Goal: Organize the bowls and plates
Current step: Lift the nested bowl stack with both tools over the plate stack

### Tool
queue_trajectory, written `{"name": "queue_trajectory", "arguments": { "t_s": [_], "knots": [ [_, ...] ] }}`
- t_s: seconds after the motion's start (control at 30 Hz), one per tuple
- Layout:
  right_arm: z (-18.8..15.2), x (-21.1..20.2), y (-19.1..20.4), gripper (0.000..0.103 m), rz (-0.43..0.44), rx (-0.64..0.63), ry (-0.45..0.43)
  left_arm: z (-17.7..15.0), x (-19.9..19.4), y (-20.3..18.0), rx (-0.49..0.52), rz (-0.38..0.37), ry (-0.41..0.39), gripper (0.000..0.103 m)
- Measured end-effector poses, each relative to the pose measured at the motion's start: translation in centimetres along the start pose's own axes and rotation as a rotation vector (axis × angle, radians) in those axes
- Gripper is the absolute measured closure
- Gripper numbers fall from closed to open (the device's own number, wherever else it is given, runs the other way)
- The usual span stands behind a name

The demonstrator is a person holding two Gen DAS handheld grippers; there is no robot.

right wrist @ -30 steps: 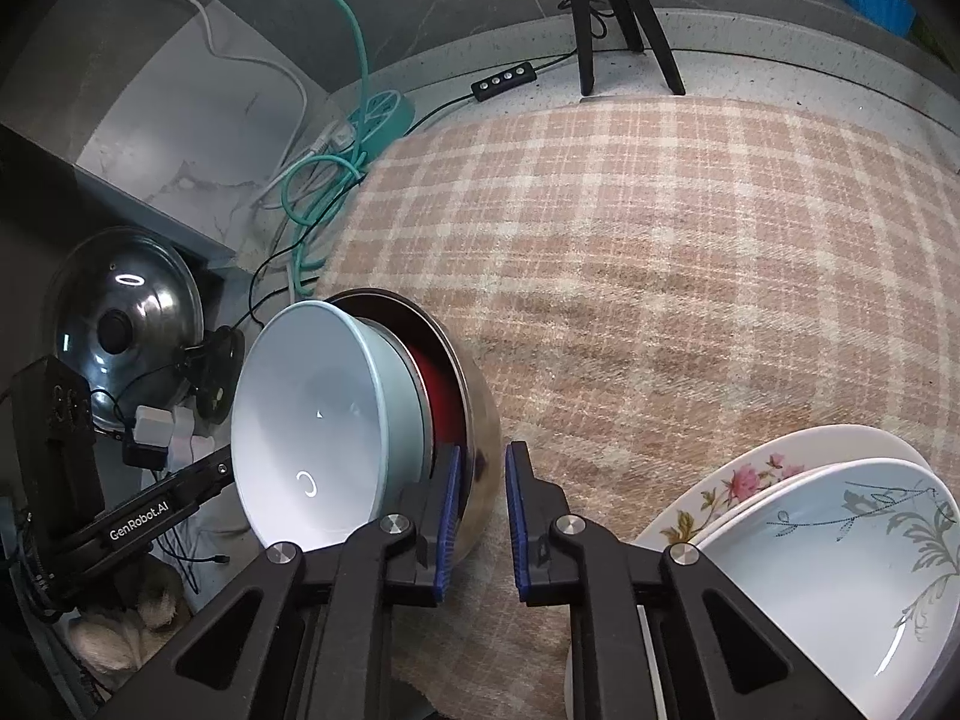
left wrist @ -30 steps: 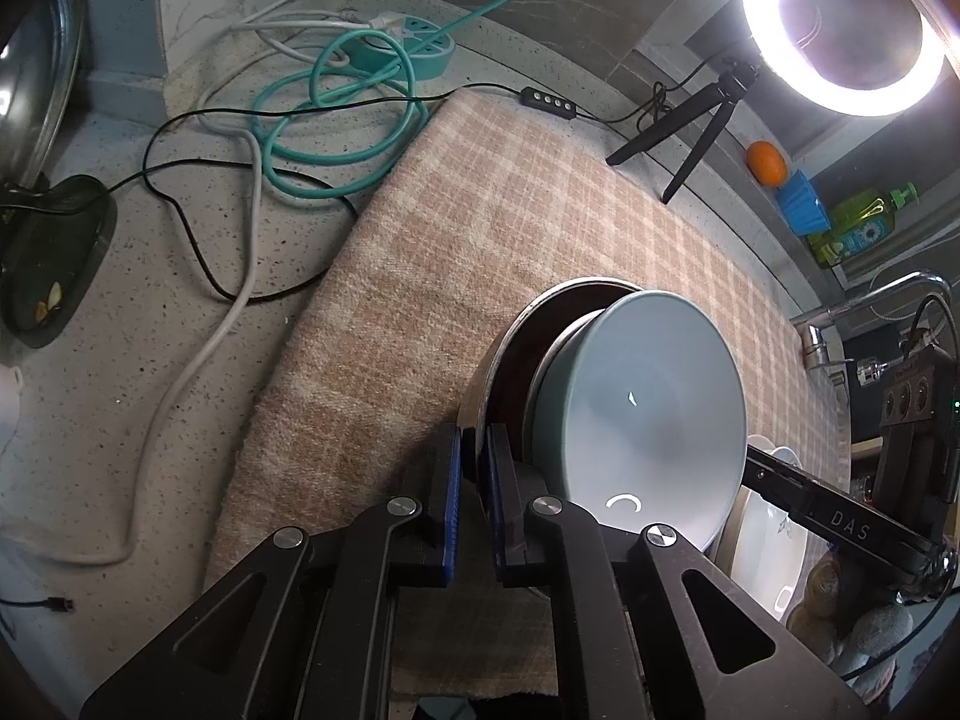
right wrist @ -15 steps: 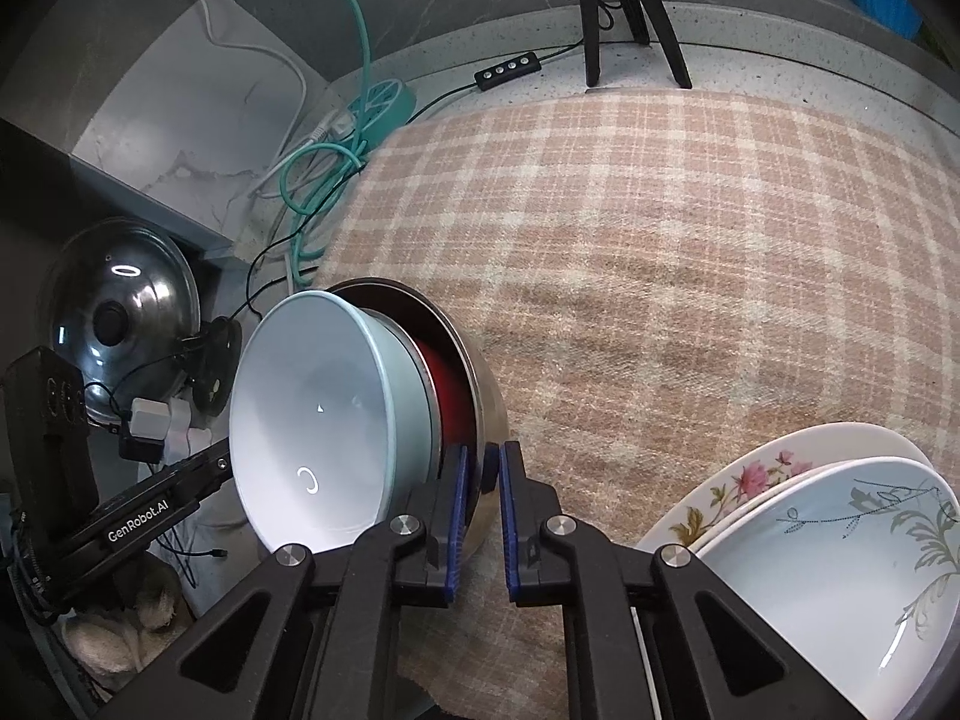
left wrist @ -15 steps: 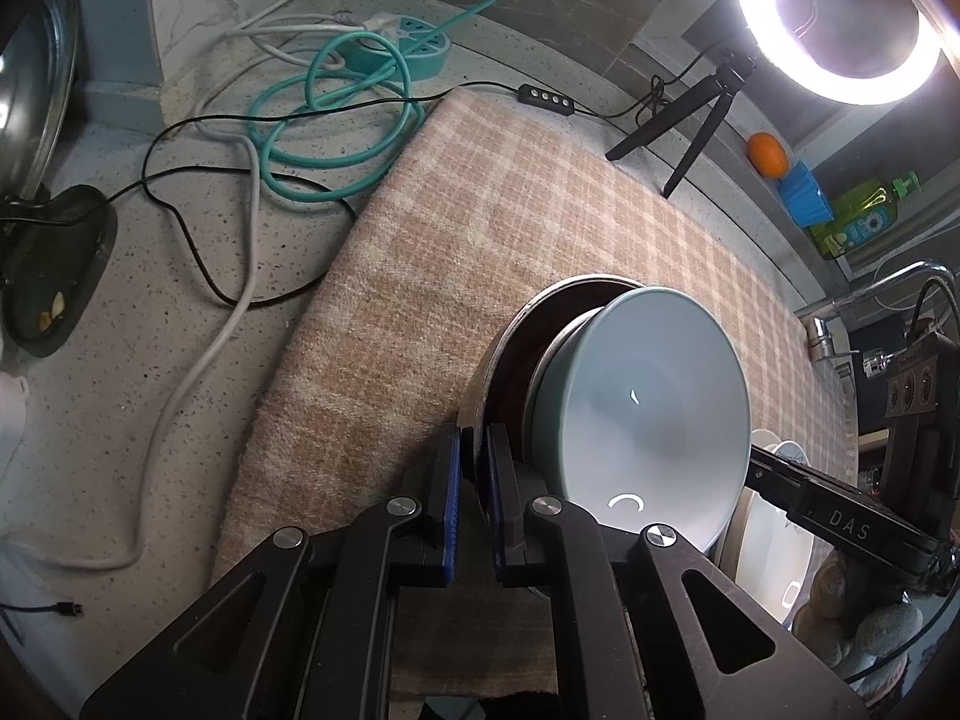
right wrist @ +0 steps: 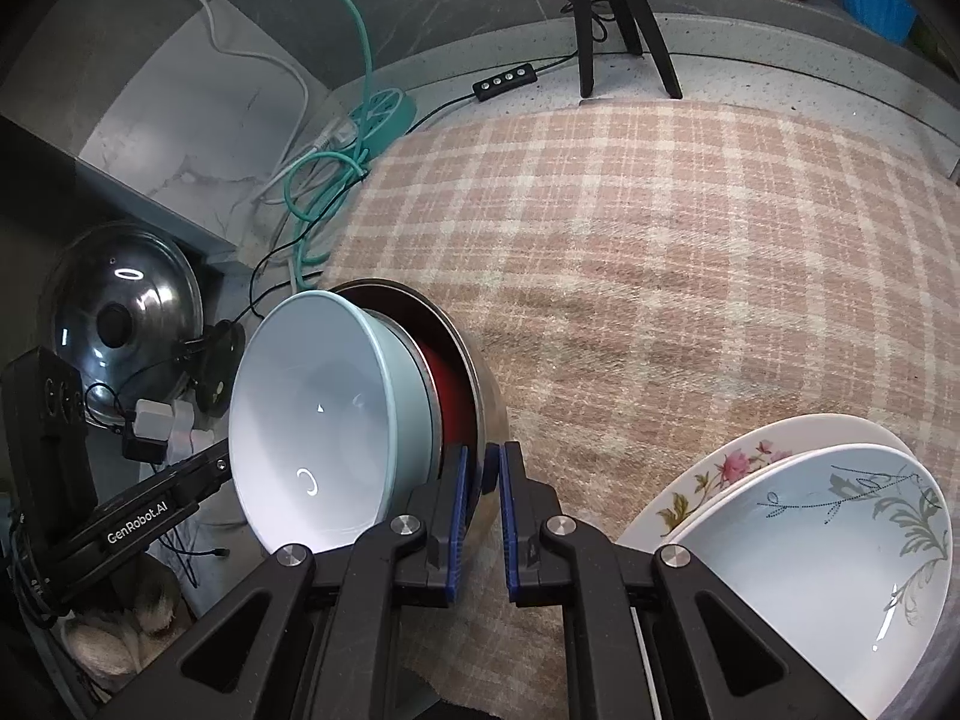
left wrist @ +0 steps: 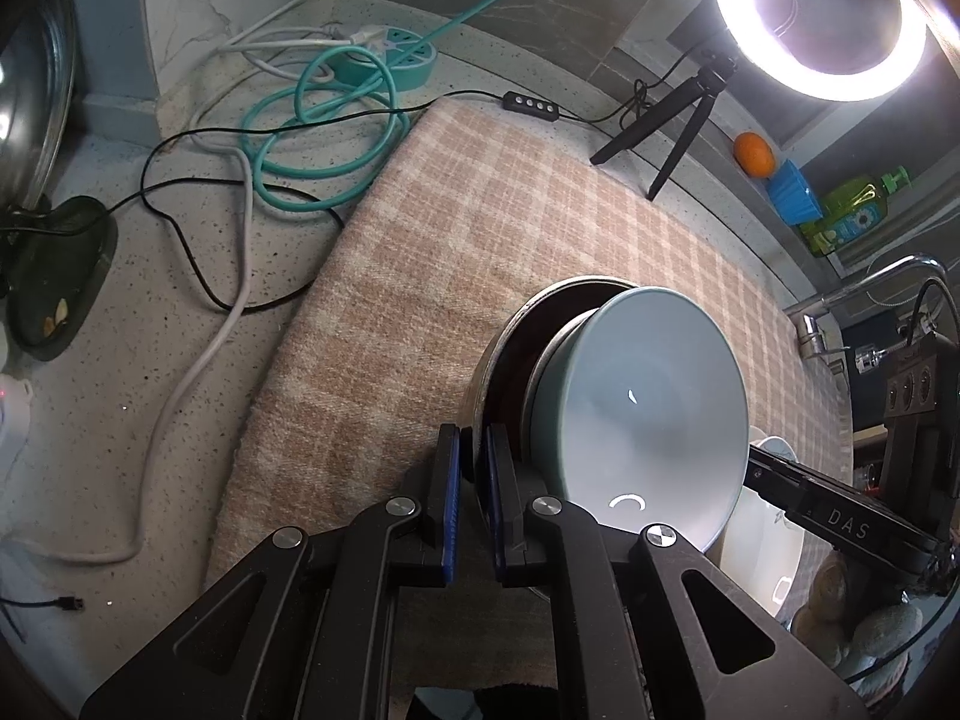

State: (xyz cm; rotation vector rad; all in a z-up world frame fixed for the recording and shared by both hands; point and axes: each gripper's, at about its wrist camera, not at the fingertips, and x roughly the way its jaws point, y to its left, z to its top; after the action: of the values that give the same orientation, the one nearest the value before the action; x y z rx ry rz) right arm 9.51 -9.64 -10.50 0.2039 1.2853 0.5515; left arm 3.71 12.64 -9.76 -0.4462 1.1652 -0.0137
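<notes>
Both claws pinch the rim of the steel bowl [right wrist: 480, 402]: the left gripper [left wrist: 474, 456] on one side, the right gripper [right wrist: 483, 471] on the opposite side, jaws nearly closed on the thin metal. A pale blue bowl [right wrist: 312, 420] sits nested inside the steel bowl, tilted. Under it lies the checked cloth [right wrist: 660, 228]. Two flowered plates [right wrist: 810, 528] rest on the cloth just beside the steel bowl.
</notes>
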Motion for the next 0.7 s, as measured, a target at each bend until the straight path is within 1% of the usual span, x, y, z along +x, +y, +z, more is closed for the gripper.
{"name": "queue_trajectory", "arguments": {
  "t_s": [0.13,0.4,0.7],
  "knots": [
    [-0.2,-1.1,-0.3,0.093,0.011,0.014,-0.010,0.0,-0.9,-0.8,0.016,-0.011,-0.014,0.096],
    [-0.9,-4.6,-0.7,0.093,0.016,0.023,-0.062,0.2,-2.6,-2.9,0.065,-0.029,-0.048,0.096],
    [-2.1,-8.6,-2.3,0.093,0.008,0.058,-0.117,0.2,-3.9,-6.2,0.133,-0.073,-0.064,0.096]
  ]
}}
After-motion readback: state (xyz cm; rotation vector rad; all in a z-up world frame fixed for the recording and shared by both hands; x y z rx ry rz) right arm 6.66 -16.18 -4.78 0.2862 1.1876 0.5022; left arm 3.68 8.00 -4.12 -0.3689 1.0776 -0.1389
